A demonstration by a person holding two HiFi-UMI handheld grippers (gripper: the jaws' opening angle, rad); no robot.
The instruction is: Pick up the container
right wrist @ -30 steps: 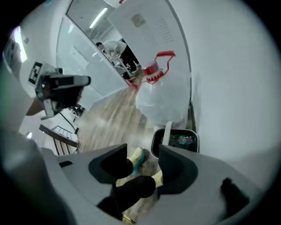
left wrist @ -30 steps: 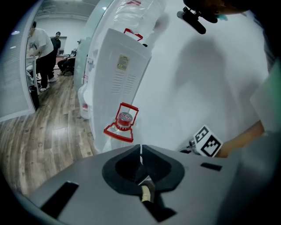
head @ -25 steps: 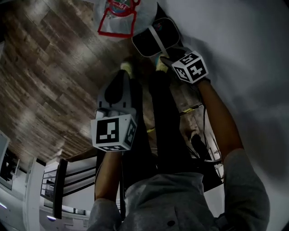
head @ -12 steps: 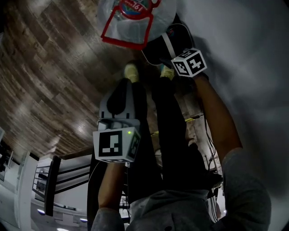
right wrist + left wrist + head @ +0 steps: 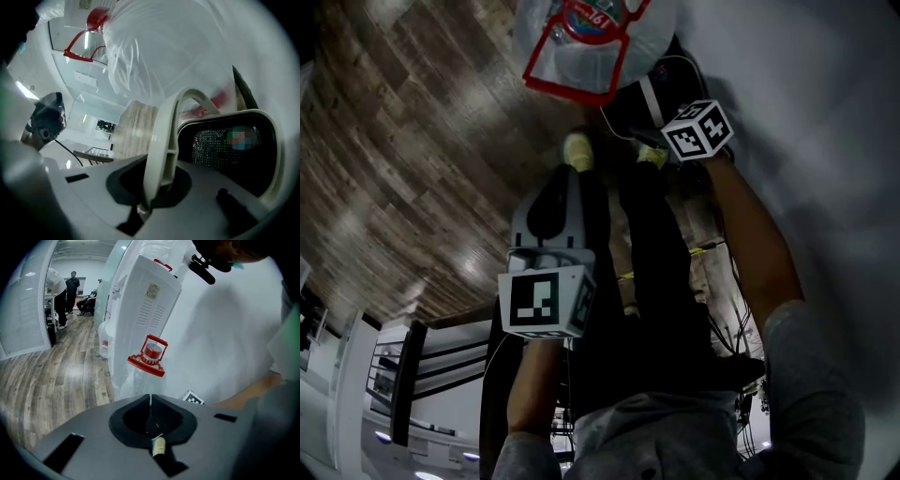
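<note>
While the right gripper had just closed its jaws on the upright white handle, the black container lay just right of them, its handle arching away. A water jug crowded ahead, a wall stood right, and open floor lay left. The left gripper stayed out of it, closed and empty.

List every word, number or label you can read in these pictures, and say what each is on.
"19L" (last character uncertain, partly cut off): red label at the top of the water jug.
Sticker on the back of the water dispenser: print too small to read.
Nothing else legible.
</note>
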